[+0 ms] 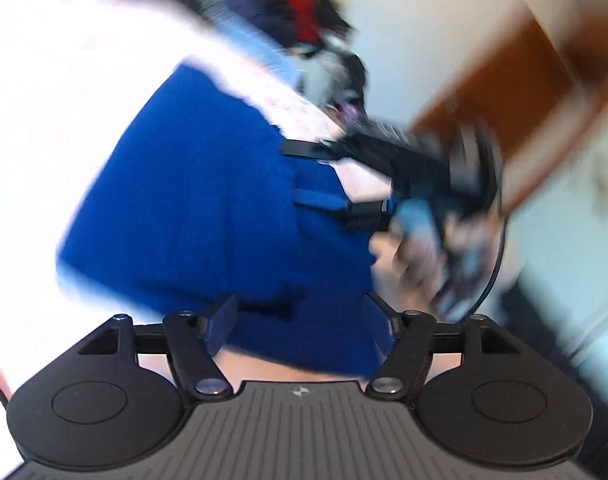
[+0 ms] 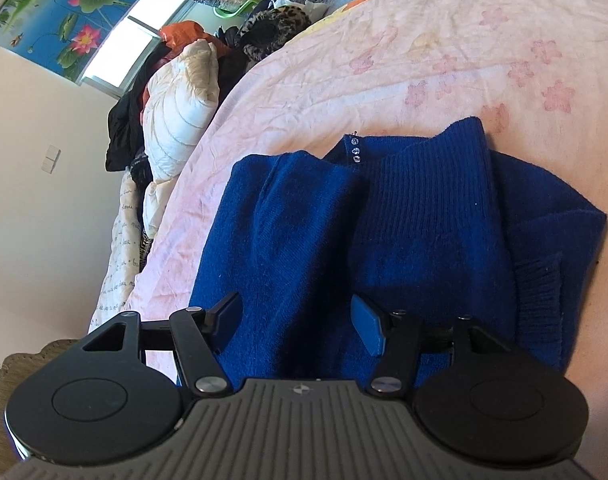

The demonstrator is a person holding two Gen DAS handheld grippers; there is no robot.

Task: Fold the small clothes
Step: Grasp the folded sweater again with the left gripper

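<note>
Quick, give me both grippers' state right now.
Left gripper: open, jaws spread over the blue sweater, gripping nothing.
Right gripper: open, jaws apart over the same sweater, pads not pinching it.

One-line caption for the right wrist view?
Right gripper, jaws open, poised over a folded royal-blue knit sweater lying on a pink floral bedsheet.

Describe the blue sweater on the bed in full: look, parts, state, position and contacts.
The blue sweater is a deep royal-blue knit, soft and woolly looking, lying folded in layers on the pink floral bedspread. A ribbed band crosses its middle, a ribbed cuff shows at the right, and small rhinestones sit near its top edge. The right tongs are open over its near edge, not pinching it.
</note>
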